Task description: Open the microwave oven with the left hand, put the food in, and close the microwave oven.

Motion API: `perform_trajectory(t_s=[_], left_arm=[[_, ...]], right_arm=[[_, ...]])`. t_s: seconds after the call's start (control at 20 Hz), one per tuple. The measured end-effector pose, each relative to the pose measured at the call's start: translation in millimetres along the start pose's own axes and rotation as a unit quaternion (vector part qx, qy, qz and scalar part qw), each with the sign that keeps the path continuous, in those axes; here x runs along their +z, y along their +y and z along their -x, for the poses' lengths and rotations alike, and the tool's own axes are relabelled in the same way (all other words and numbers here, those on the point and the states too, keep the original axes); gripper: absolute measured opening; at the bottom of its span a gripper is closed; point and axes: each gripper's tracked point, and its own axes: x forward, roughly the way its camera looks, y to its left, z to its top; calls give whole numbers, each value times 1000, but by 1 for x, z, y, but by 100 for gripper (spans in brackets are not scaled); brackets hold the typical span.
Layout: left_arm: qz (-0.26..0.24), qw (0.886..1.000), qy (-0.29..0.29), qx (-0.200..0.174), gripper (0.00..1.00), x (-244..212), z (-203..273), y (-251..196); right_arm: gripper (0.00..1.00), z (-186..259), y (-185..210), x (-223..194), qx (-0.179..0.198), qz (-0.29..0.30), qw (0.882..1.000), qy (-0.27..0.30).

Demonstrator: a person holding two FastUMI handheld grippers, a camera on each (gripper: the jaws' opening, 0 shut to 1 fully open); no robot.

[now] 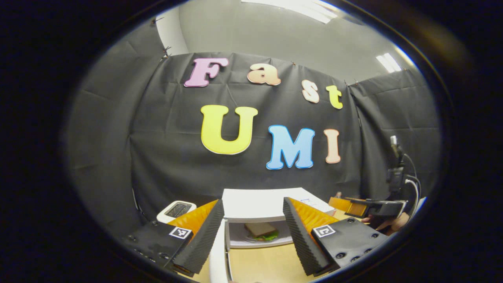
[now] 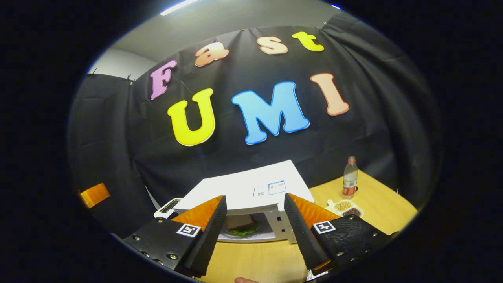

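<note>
Nearest the lens in the left gripper view, the left claw [image 1: 253,236] stands open, its two ridged fingers spread with nothing between them. Just beyond them, at 6 o'clock, the white edge of the microwave door [image 1: 218,255] runs toward the camera, swung open over the light wooden table [image 1: 267,263]. Straight ahead sits the white microwave oven [image 1: 267,204], its cavity exposed; inside, a sandwich [image 1: 261,229] with green lettuce lies on a pale plate [image 1: 251,239]. At 7 o'clock of the oven, a white toaster [image 1: 176,210] stands against the cloth wall. At 3 o'clock, the right claw [image 1: 367,207] shows farther off, with part of a hand [image 1: 393,224] behind it; whether it is open cannot be told from here.

From the right gripper view, the right claw [image 2: 255,232] is also open and empty, fingers well apart above the table [image 2: 373,204]. Beyond them the microwave oven [image 2: 251,188] faces the camera with the sandwich [image 2: 239,223] visible in its cavity. At 3 o'clock of the oven lies a small white dish [image 2: 346,207] of grains, and just behind it a clear bottle [image 2: 349,177] with a red label stands upright. A fingertip [image 2: 245,280] shows at 6 o'clock.
</note>
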Motion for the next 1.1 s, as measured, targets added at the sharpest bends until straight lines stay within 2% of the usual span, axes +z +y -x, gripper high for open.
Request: perform_trajectory(t_s=[0.2, 0.3, 0.55, 0.7, 0.8, 0.95, 1.1], left_arm=[[-8, 1000, 9, 14, 96, -8, 0, -27], [-17, 999, 14, 23, 95, -11, 3, -36], [-27, 998, 16, 50, 96, -12, 16, -52], [-22, 998, 6, 63, 96, -6, 31, -53], [-24, 997, 0, 71, 96, -1, 44, -44], [-19, 997, 9, 74, 97, -3, 60, -17], [-25, 995, 22, 96, 97, -10, 75, 31]], right_arm=[[88, 32, -16, 29, 11, 54, 998, -34], [88, 44, -32, 36, -6, 73, 997, -32], [88, 65, -50, 65, -2, 108, 992, -70], [88, 71, -51, 72, 3, 109, 990, -86], [88, 75, -52, 70, -2, 99, 992, -79], [89, 77, -56, 73, -37, 99, 991, -82], [98, 78, -47, 79, -50, 101, 989, -99]])
